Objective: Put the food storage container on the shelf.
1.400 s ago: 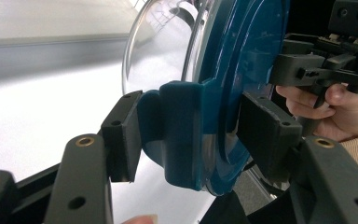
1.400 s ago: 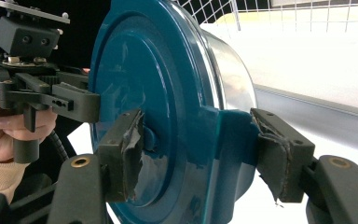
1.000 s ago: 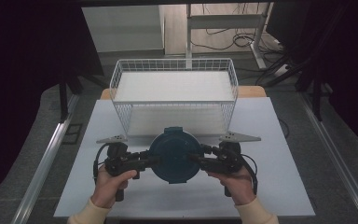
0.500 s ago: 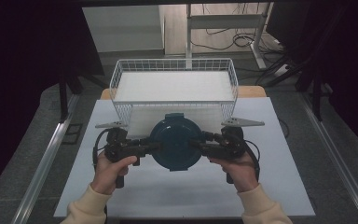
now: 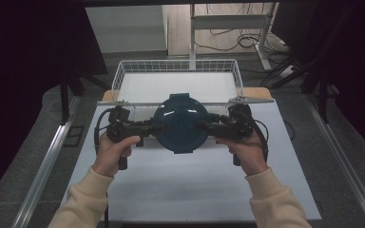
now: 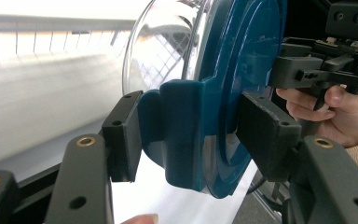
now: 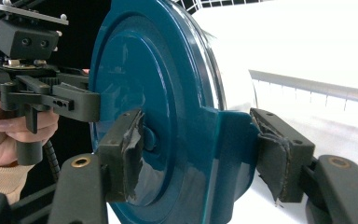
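Teal lid (image 5: 180,122) clamped by left tongs (image 5: 158,127) and right tongs (image 5: 203,125); uneven lift risks slipping onto bench (image 5: 190,180).

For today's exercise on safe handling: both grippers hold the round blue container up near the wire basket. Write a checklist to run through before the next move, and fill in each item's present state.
1. Left gripper clamped on the blue container's side tab: ok.
2. Right gripper clamped on the opposite tab: ok.
3. Container lifted off the white table: ok.
4. Wire basket has room inside: ok, its floor looks bare.
5. Container's underside above the basket's near rim: cannot tell.
6. Right gripper's pads sound: not ok, their covering is torn.
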Motion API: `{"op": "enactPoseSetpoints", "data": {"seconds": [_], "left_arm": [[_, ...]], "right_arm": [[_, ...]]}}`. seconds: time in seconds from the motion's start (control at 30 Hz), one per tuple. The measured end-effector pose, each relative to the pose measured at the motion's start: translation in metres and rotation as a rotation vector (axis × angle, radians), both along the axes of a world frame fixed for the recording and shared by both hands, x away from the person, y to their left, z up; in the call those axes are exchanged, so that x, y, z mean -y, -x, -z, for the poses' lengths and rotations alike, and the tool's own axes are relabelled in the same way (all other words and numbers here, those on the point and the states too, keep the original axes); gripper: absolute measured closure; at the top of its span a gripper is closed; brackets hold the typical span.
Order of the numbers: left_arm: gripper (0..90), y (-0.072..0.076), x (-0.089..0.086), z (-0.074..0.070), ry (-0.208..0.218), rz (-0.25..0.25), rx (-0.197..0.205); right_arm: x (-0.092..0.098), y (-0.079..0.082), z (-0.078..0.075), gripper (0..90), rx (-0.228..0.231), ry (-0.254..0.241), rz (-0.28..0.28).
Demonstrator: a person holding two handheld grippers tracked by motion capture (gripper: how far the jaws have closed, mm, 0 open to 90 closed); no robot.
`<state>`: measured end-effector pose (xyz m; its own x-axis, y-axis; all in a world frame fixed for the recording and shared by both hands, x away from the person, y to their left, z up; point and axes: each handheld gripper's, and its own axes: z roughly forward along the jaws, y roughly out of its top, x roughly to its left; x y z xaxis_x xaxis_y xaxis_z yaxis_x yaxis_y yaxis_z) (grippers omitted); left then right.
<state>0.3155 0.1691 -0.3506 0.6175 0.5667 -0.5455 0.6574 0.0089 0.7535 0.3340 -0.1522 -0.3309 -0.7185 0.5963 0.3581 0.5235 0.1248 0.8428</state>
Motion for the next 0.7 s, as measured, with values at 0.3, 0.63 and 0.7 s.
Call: {"op": "enactPoseSetpoints", "data": {"seconds": [0.3, 0.63, 0.7], "left_arm": [[42.9, -0.019, -0.004, -0.022, -0.005, -0.005, 0.019], [42.9, -0.043, -0.009, -0.046, -0.017, 0.002, 0.025], [42.9, -0.047, -0.01, -0.05, -0.016, 0.001, 0.026]], "right_arm": [[-0.004, -0.019, -0.021, 37.3, 0.018, -0.004, -0.002], [-0.008, -0.042, -0.043, 37.3, 0.014, -0.008, 0.001], [-0.009, -0.046, -0.047, 37.3, 0.013, -0.009, 0.001]]}}
